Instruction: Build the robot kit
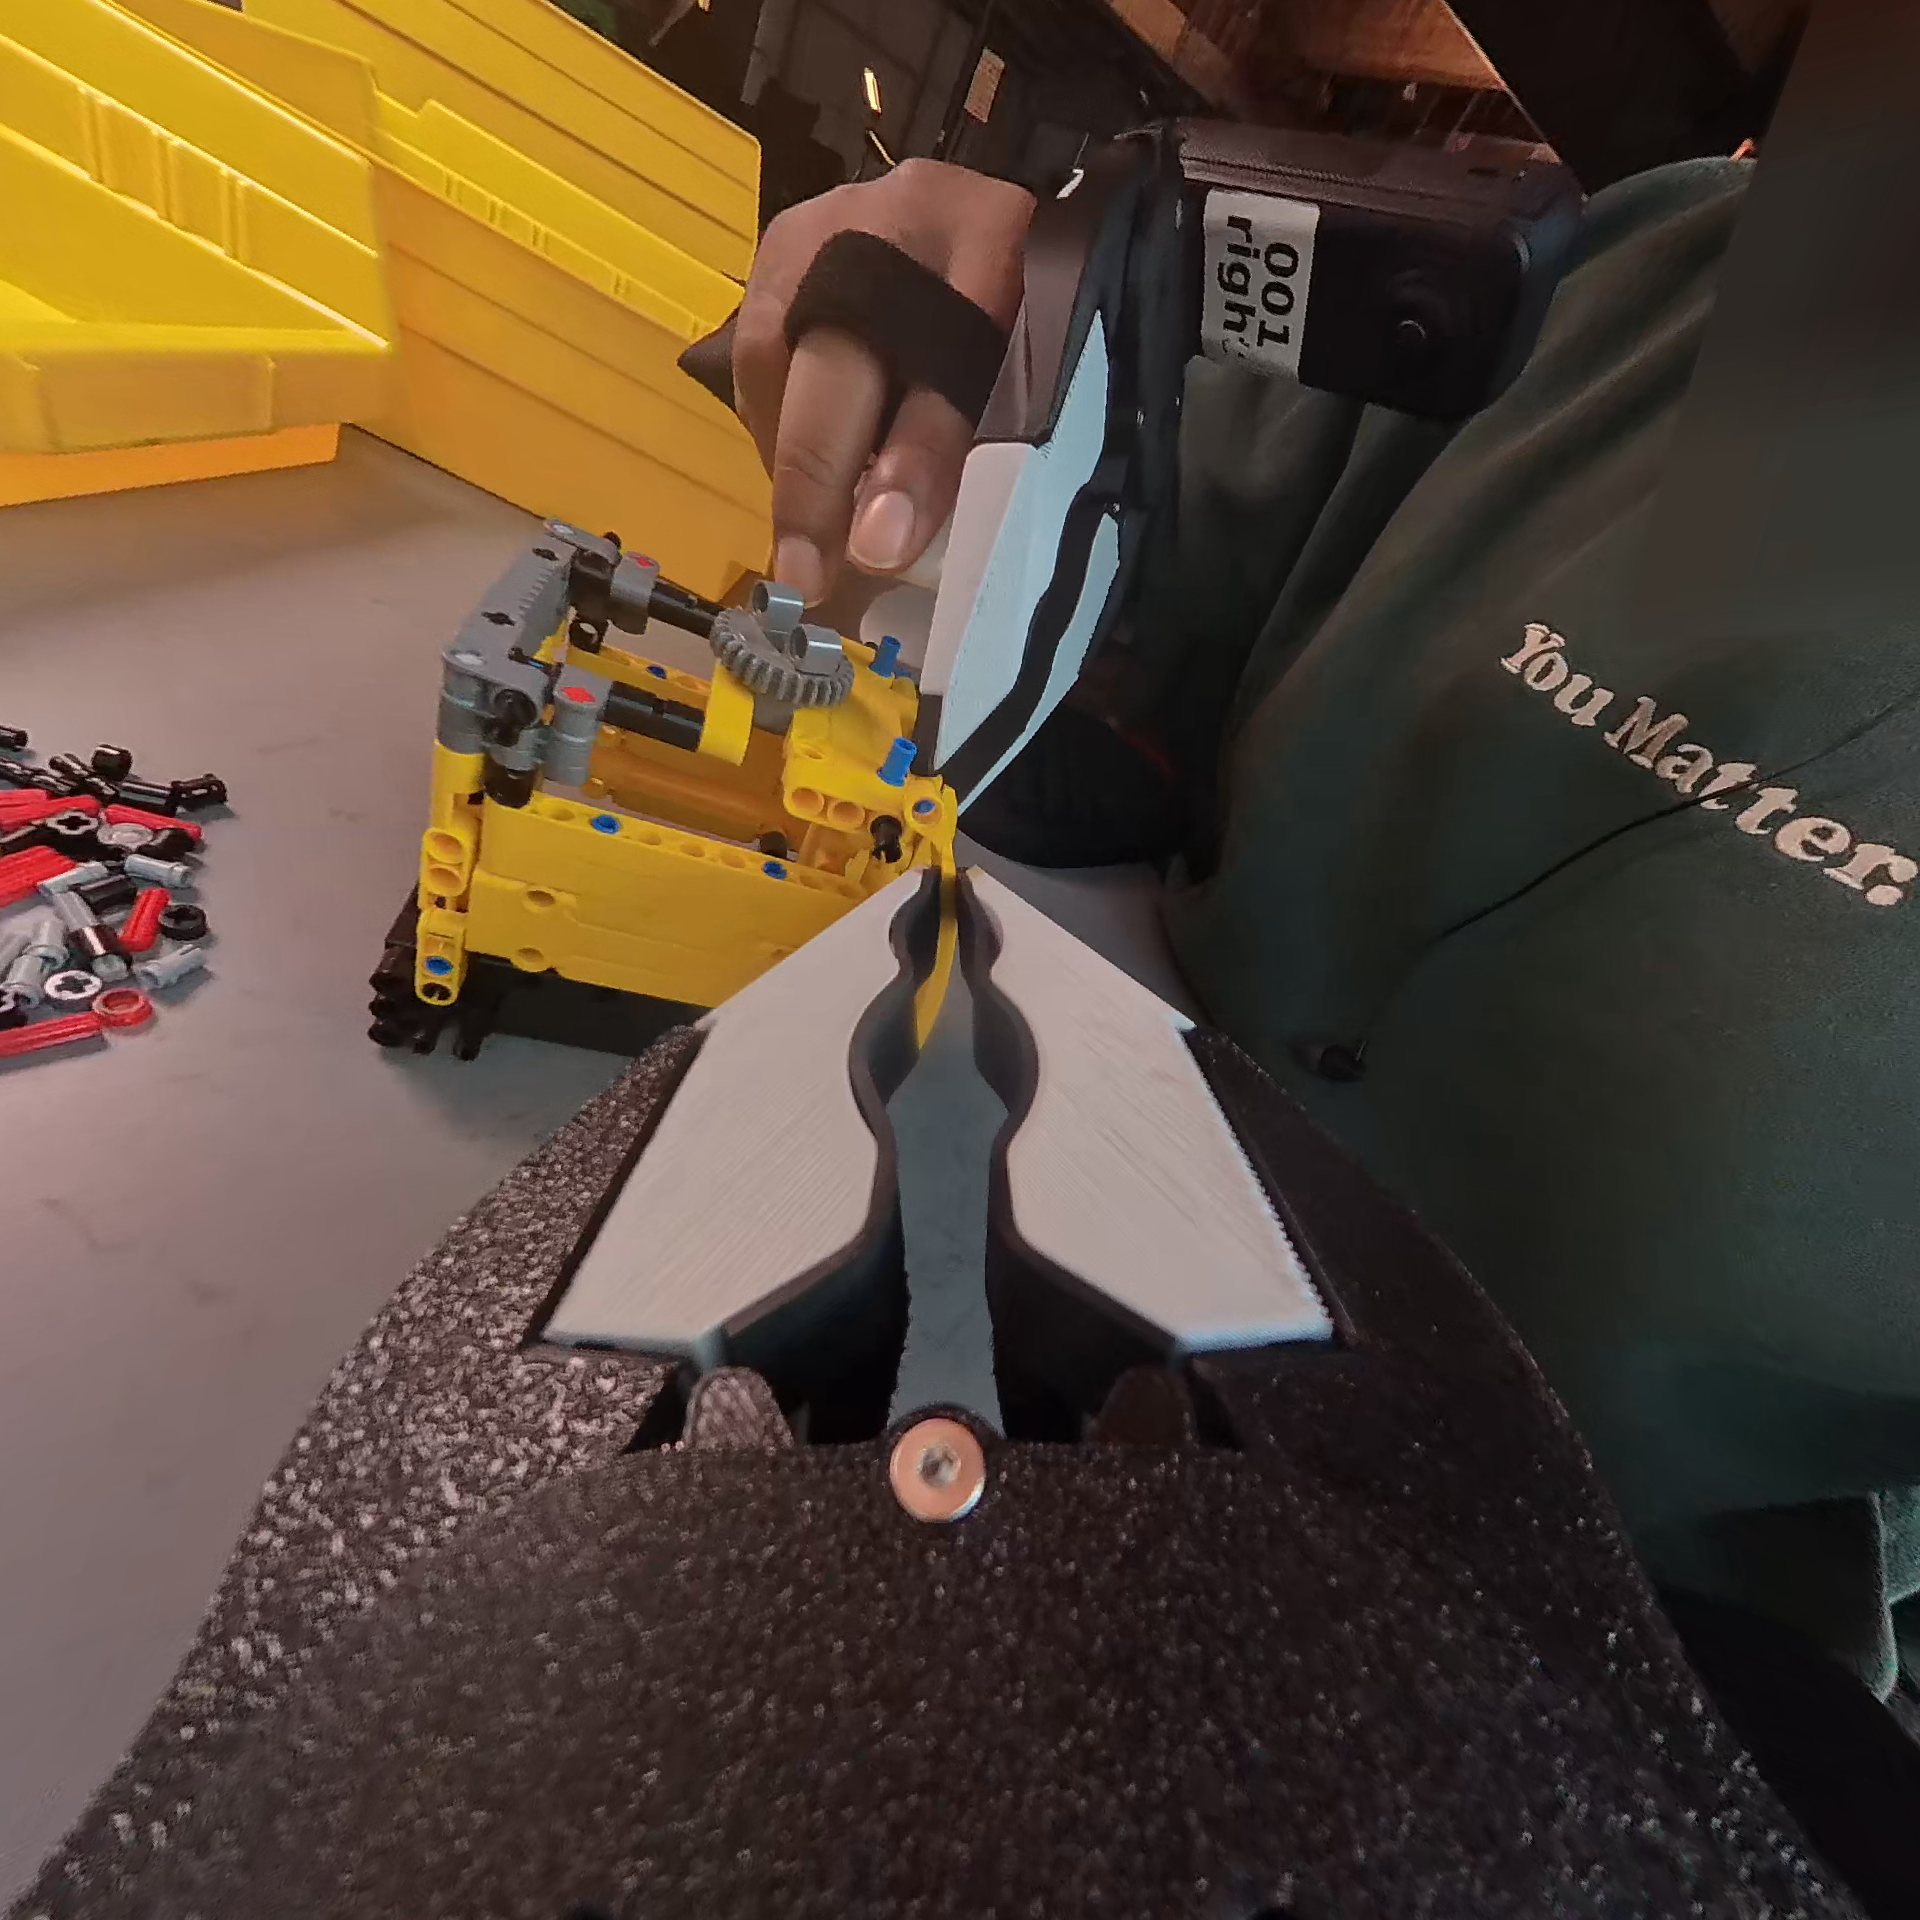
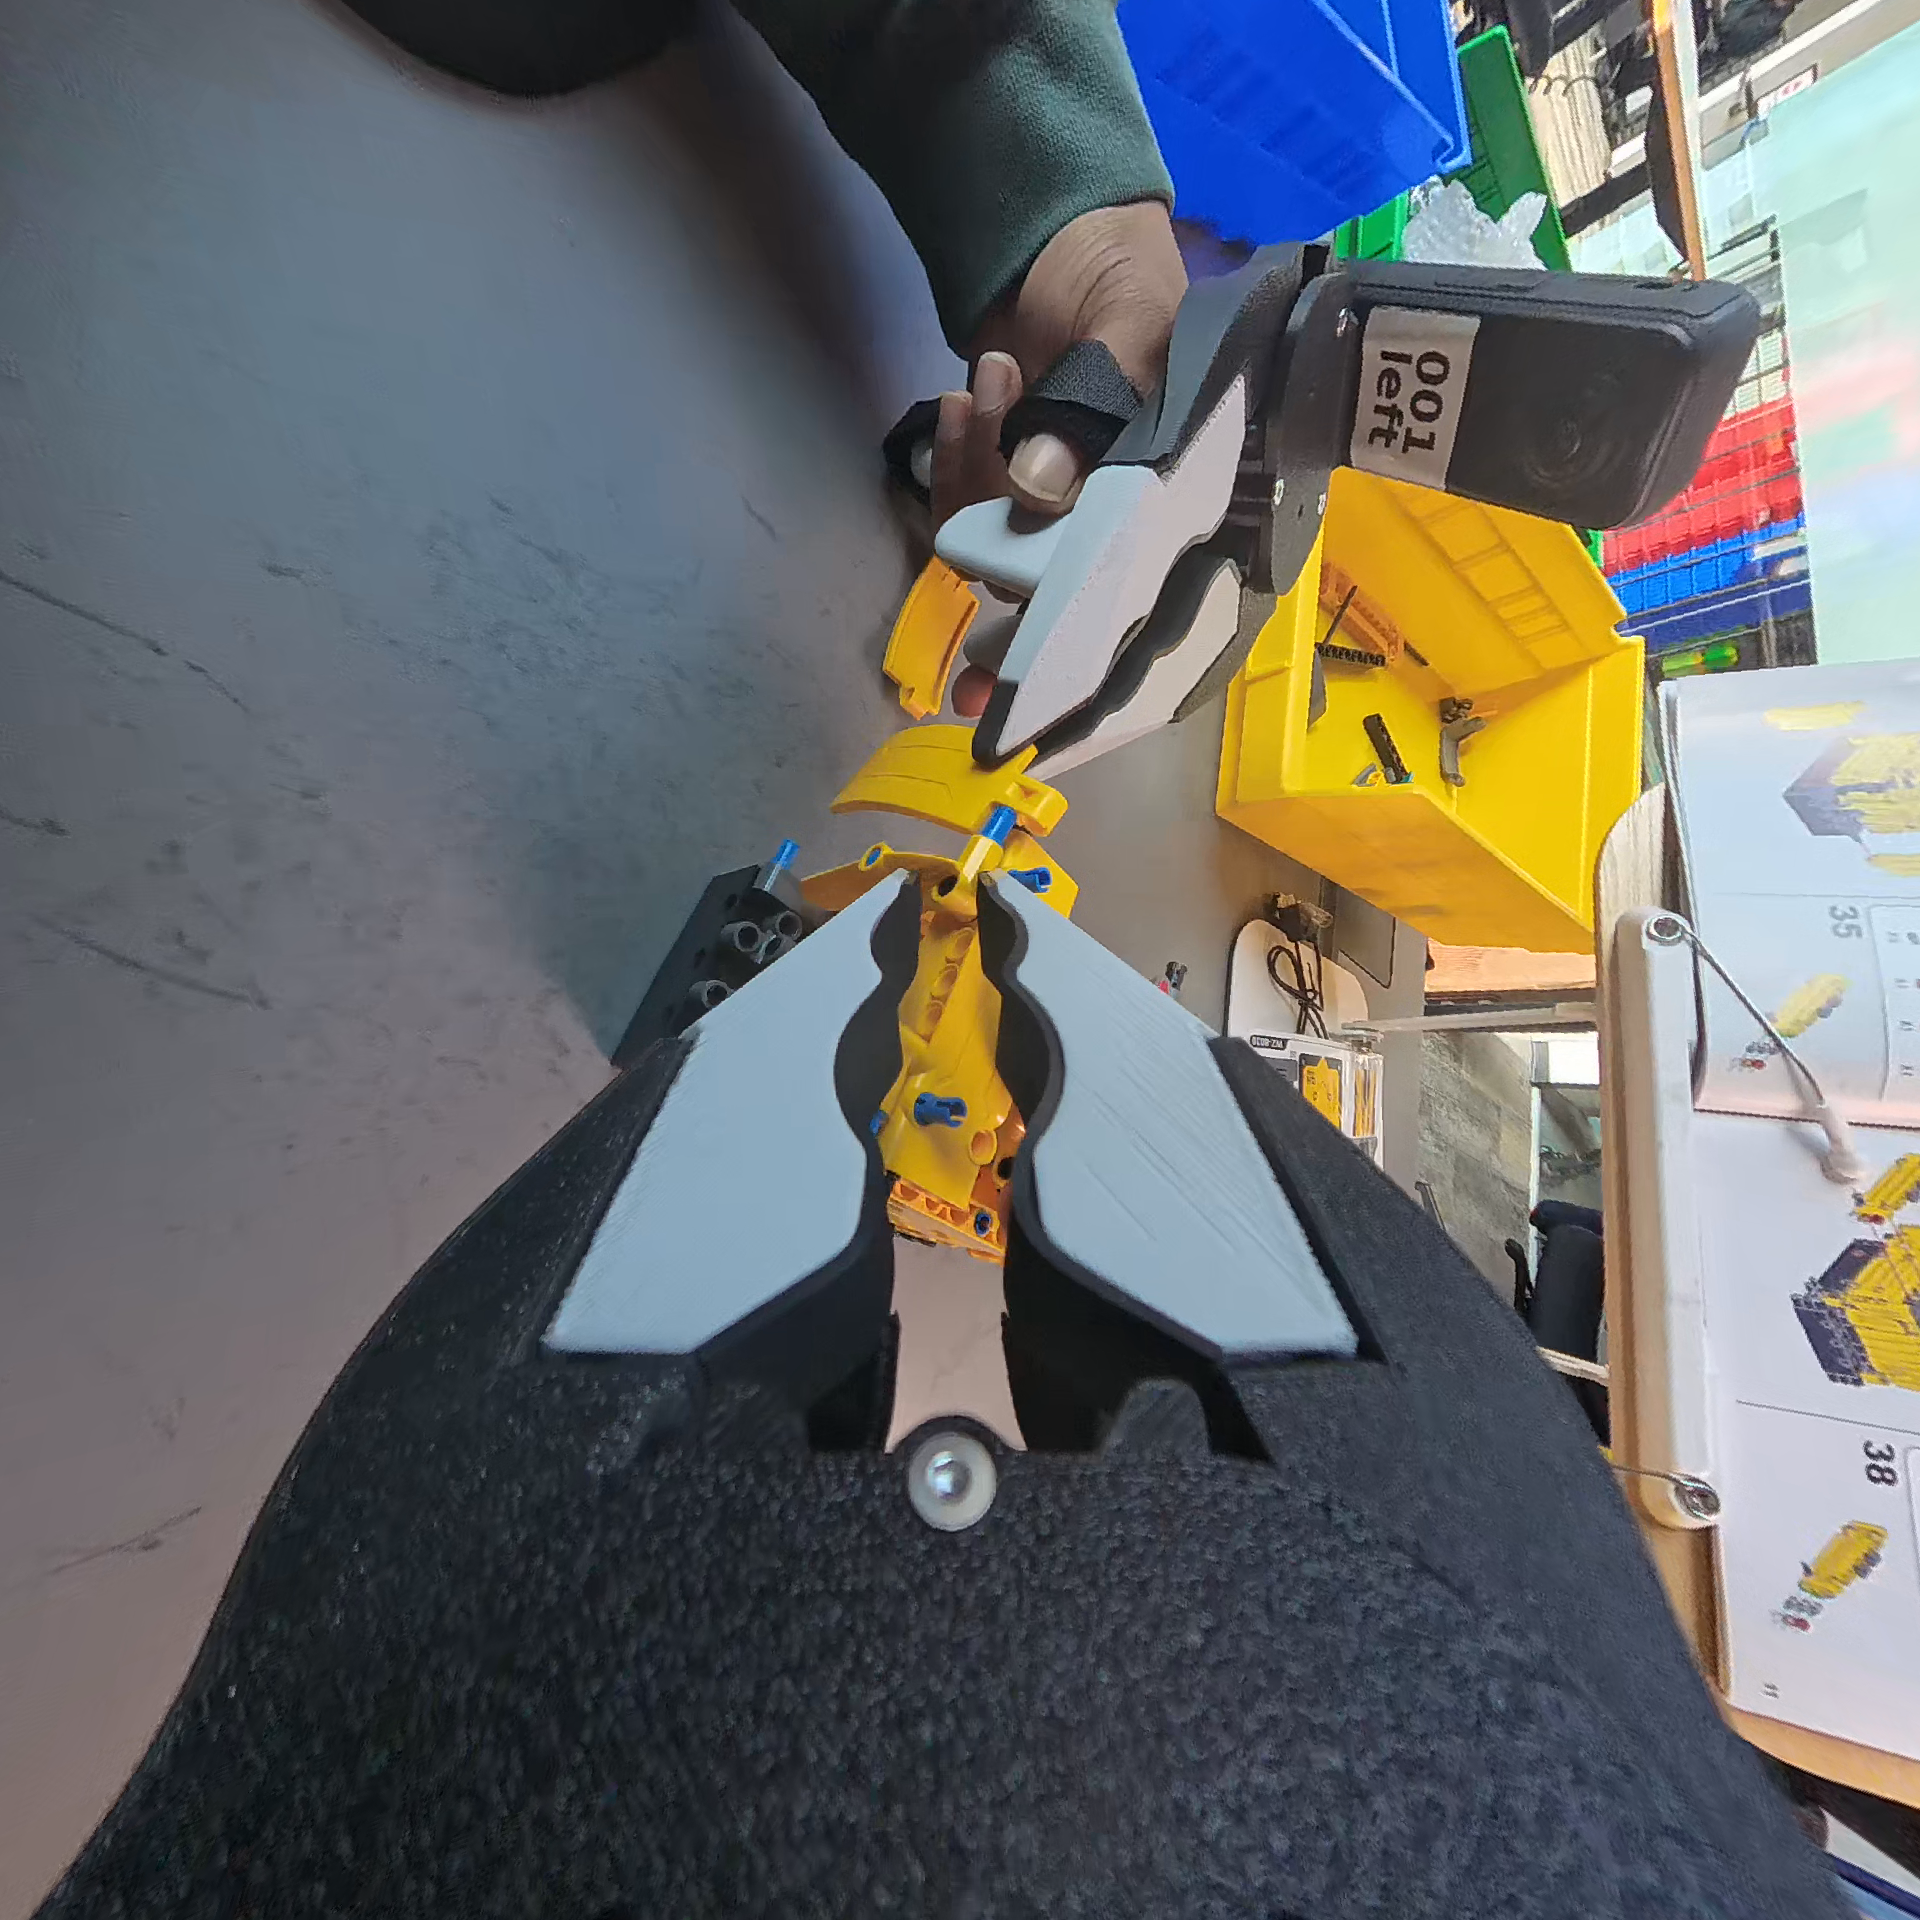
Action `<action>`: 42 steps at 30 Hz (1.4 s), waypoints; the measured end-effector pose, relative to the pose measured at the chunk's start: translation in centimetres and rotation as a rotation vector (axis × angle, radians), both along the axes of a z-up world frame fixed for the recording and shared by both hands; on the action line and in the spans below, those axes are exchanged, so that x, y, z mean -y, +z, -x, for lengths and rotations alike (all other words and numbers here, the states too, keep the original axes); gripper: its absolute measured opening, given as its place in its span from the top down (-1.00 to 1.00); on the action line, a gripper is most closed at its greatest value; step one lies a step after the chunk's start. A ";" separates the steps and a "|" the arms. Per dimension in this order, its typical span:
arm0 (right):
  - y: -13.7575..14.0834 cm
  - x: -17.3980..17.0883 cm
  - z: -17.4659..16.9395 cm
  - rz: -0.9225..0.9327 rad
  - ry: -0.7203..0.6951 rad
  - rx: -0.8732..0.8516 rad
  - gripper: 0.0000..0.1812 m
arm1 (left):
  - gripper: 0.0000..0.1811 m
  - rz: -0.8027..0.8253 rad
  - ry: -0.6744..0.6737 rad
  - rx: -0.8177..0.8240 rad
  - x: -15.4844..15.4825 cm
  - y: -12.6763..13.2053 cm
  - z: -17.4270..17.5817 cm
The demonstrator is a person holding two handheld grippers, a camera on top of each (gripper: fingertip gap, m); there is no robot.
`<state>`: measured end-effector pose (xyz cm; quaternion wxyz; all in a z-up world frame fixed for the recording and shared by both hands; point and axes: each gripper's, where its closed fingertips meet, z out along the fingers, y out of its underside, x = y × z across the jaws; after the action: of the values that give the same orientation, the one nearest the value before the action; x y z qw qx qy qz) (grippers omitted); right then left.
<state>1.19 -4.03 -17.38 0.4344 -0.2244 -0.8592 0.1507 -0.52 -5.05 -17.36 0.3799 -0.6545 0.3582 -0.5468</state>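
left gripper (image 1: 943, 883) pinches a curved yellow panel (image 2: 914, 764) by its edge; right gripper (image 2: 940, 883) is clamped on the yellow model (image 1: 665, 831) standing on the table (image 1: 208, 1195). both look light, stiff, snap-fit plastic, best held at solid beams. loose parts (image 1: 94, 873) lie nearby.

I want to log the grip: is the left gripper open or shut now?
Shut. The left gripper has its tips closed on a curved yellow panel, with only the thin yellow edge between them, beside the yellow brick model.
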 end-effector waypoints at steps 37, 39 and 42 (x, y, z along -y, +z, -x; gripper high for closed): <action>0.0 1.2 -1.6 -0.319 0.089 -0.242 0.94 | 0.98 -0.045 0.064 -0.125 2.4 -0.1 -1.6; -0.1 2.0 -1.9 -0.319 0.116 -0.241 0.94 | 0.98 -0.051 0.046 -0.149 3.3 -0.3 -2.3; -0.2 2.9 -2.1 -0.345 0.152 -0.233 0.93 | 0.98 -0.048 0.023 -0.193 4.2 -0.5 -3.0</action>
<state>3.24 -6.96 -17.56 0.5500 -0.0624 -0.8308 0.0587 2.50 -9.29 -17.83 0.3652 -0.6990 0.3985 -0.4682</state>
